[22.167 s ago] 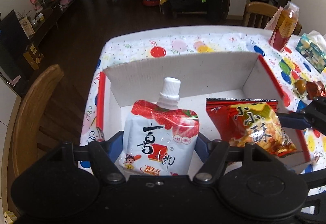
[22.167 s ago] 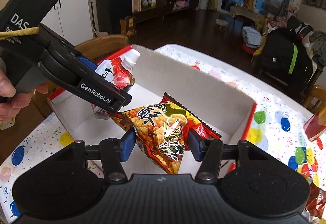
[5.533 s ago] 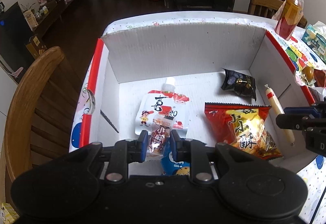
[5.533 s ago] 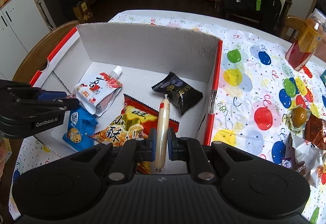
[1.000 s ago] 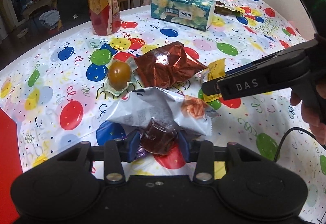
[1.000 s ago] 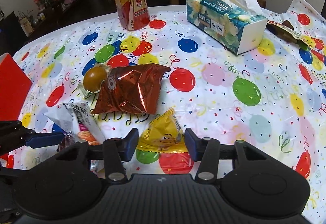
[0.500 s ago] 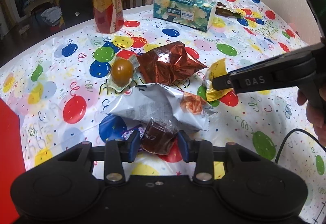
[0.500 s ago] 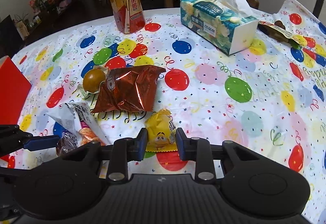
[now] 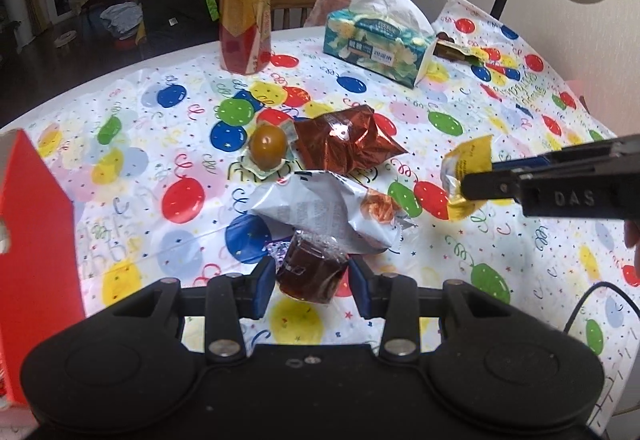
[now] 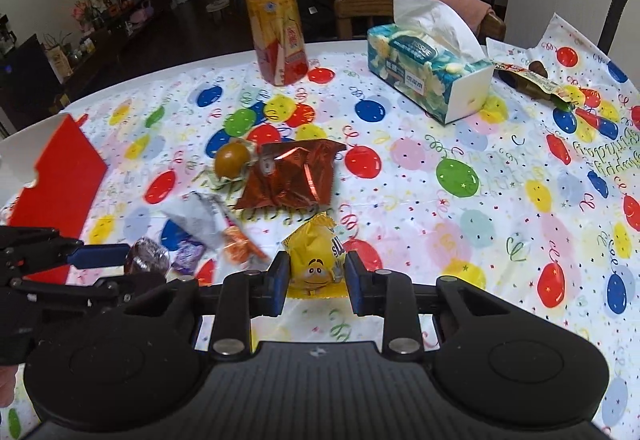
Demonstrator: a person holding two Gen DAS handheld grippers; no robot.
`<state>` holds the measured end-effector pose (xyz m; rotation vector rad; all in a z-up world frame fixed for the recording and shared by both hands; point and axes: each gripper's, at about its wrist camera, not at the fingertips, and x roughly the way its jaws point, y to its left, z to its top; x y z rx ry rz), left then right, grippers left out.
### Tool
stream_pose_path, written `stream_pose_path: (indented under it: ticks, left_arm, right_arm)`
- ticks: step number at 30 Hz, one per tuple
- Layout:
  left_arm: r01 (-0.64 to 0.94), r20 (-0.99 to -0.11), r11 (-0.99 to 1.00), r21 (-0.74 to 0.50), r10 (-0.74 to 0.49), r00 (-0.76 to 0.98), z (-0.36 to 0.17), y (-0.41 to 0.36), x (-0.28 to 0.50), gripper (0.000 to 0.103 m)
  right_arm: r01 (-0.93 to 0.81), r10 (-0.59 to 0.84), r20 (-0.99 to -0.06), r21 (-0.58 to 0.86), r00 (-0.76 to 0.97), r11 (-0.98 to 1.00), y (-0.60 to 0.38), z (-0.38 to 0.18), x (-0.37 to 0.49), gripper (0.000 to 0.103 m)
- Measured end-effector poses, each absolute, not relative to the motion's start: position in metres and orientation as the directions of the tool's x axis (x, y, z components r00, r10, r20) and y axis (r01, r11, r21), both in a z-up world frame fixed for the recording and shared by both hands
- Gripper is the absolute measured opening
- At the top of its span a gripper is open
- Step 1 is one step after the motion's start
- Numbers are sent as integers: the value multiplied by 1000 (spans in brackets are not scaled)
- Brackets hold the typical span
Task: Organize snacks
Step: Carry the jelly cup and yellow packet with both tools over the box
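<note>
Snacks sit in both our grips: our left gripper [image 9: 312, 282] has its jaws closed on a dark jelly cup [image 9: 311, 272], our right gripper [image 10: 313, 277] pinches a yellow candy bag [image 10: 314, 256], both near the tabletop's [image 10: 500, 200] front edge; beyond lie a white packet [image 9: 320, 212] and a red foil pack [image 9: 346, 140].

Ahead of the left gripper [image 9: 312, 280], at twelve o'clock, the white crumpled packet [image 9: 320, 212] blocks the way, with the brown foil bag [image 9: 348, 140] and wrapped egg [image 9: 268, 146] behind it. The red box wall [image 9: 32, 240] closes nine o'clock. At two o'clock the right gripper [image 10: 312, 276] crosses the path. From the right wrist view, bare tablecloth [image 10: 500, 240] lies open from one to three o'clock; tissue box [image 10: 428, 72] and bottle [image 10: 276, 28] stand far off at twelve.
</note>
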<state>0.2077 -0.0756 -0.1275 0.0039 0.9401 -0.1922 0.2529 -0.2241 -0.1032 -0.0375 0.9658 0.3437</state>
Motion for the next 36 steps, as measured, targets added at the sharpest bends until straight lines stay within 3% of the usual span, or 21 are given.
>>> stream_pose_path:
  ticks: [20, 36]
  left_arm:
    - [54, -761, 991, -124, -130, 636, -69, -5, 149, 37]
    - [-64, -718, 990, -126, -47, 694, -38, 86, 112, 37]
  right_arm:
    - [-458, 416, -748, 170, 517, 873, -142, -37, 186, 29]
    - [-599, 505, -724, 159, 469, 784, -27, -17, 164, 29]
